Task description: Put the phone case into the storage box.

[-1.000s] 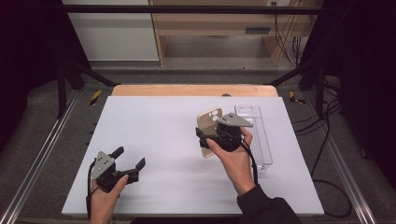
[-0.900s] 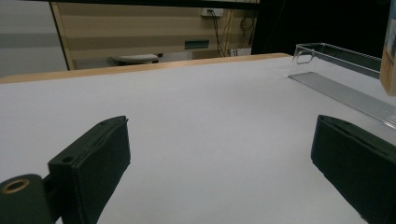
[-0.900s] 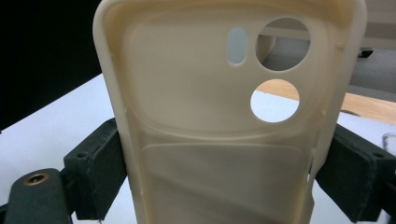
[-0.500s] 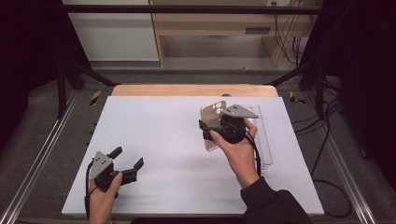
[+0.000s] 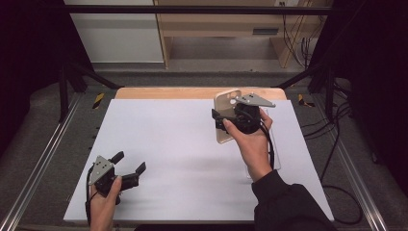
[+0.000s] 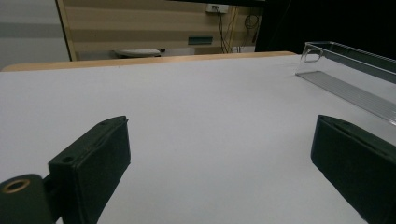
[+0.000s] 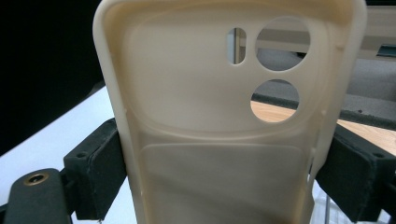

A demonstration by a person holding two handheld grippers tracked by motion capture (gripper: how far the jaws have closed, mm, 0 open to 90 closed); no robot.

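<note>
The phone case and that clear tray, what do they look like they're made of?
Phone case: probably soft silicone or rubbery plastic, cream, matte, slightly translucent; rounded moulded edges and dull sheen suggest it. The right gripper clamps its sides.

Tray: likely clear acrylic or similar hard plastic, glossy; see-through walls with bright edge glints, and a ribbed-looking floor.

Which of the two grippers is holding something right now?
The right gripper: its jaws clamp the edges of a cream phone case. The left gripper rests open on the white table.

The right gripper (image 5: 230, 120) has lifted the phone case (image 5: 224, 117) higher and moved it farther away, toward the table's back.
</note>
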